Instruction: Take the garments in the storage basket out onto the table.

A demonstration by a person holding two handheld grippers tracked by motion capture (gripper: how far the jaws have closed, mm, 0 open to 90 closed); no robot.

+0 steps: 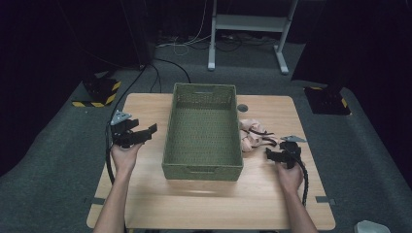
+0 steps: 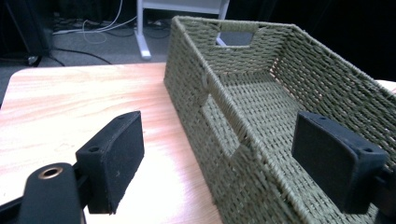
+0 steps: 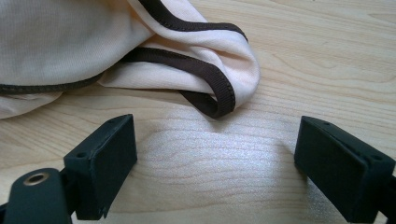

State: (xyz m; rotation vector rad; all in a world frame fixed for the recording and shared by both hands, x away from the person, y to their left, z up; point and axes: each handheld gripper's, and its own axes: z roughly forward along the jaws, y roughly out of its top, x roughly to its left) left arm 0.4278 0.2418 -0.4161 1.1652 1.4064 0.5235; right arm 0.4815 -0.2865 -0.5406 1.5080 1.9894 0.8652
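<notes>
Basket (image 1: 203,131) mid table (image 1: 145,194); garment (image 1: 252,135) just right.

one woven basket (image 1: 203,130), one pale garment (image 1: 253,136), two grippers, one table (image 1: 145,189)

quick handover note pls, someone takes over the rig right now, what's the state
Left gripper: open, nothing between the jaws, held at the left wall of the green woven basket.
Right gripper: open, empty, low over the table, pointed at the cream garment with dark trim, not touching it.
Garment: crumpled on the table just right of the basket.
Done: nothing in the basket so far.
Left: probably grasp the garment and put it in the basket.
</notes>
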